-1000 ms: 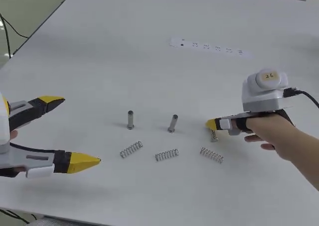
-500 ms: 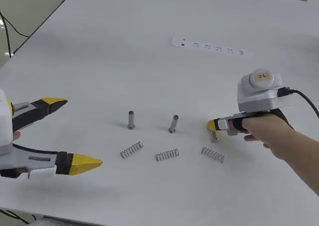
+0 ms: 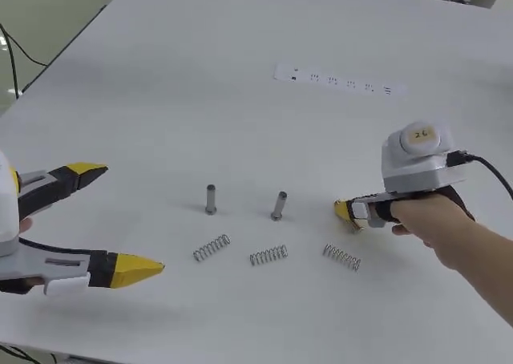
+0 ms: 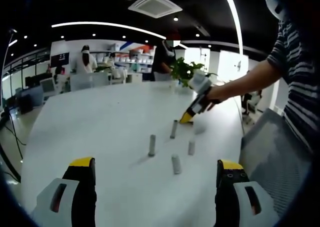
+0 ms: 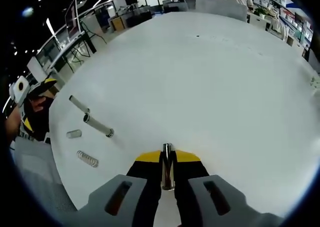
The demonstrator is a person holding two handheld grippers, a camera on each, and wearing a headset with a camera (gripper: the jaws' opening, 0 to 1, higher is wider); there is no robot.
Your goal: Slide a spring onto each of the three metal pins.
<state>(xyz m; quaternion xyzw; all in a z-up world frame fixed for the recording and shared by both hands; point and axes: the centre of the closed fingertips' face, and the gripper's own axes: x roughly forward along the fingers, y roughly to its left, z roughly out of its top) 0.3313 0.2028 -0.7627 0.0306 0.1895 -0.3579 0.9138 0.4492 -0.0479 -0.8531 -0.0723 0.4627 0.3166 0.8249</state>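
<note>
slim shiny pin (image 5: 167, 173), in R gripper (image 5: 168, 157)

Head view looks down from above the near edge of the table (image 3: 240, 75), with 2 standing pins (image 3: 211, 199) near centre. Left gripper view sits low at 8 o'clock, facing right across them; right gripper view sits low at 3 o'clock, facing left. All 3 share those pins.

The left gripper (image 3: 131, 217) and right gripper (image 3: 343, 210) each had a light grey body and black jaws capped with yellow tips. A black cable (image 3: 490, 168) ran from the right gripper. The person wore a short sleeve (image 4: 295, 62) with dark and light stripes.
</note>
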